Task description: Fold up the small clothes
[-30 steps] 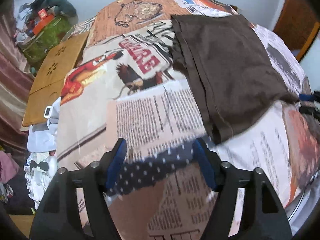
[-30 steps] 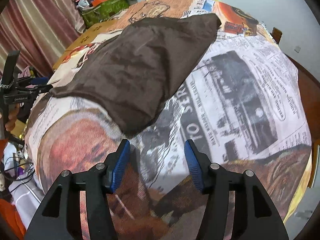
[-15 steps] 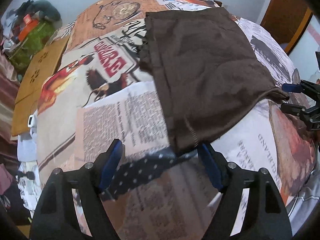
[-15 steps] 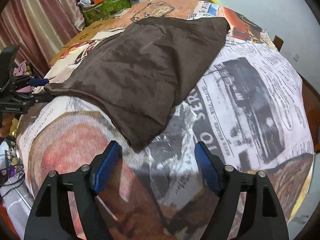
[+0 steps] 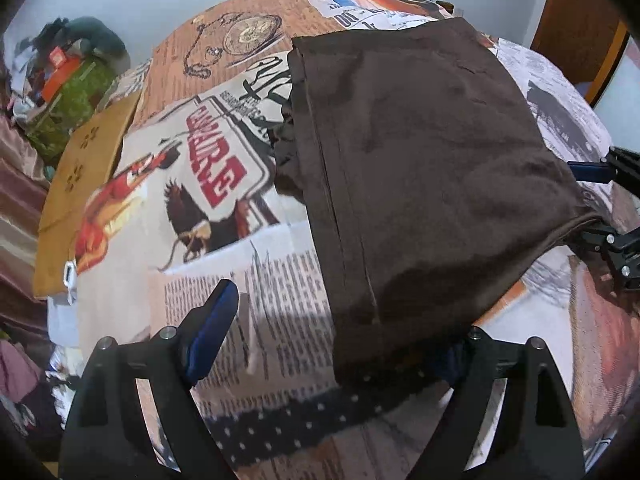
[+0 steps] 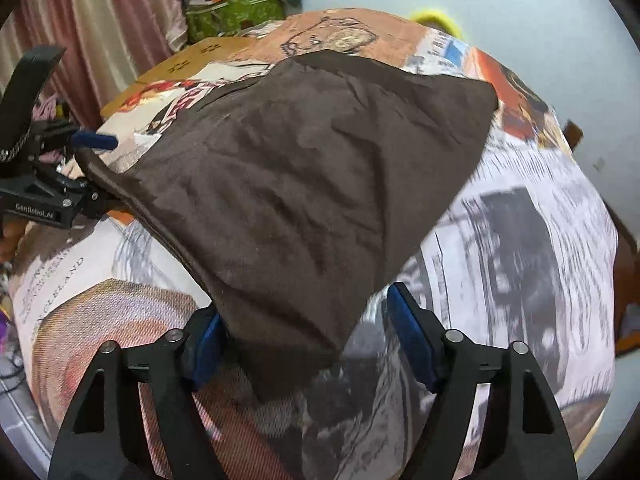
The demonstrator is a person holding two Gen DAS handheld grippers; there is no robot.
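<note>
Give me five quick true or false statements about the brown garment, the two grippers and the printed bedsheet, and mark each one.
1. The brown garment lies on a newspaper-print sheet. True.
2. The garment is bright red. False: it is dark brown.
3. A near corner of the garment sits between the fingers of the right gripper. True; its jaws are closing but do not press on the cloth yet.
4. The left gripper is clamped shut on nothing. False: its jaws are wide and opening, with the garment's near edge between them.
5. A cardboard sheet lies on top of the garment. False: it lies off to the side, apart from it.
</note>
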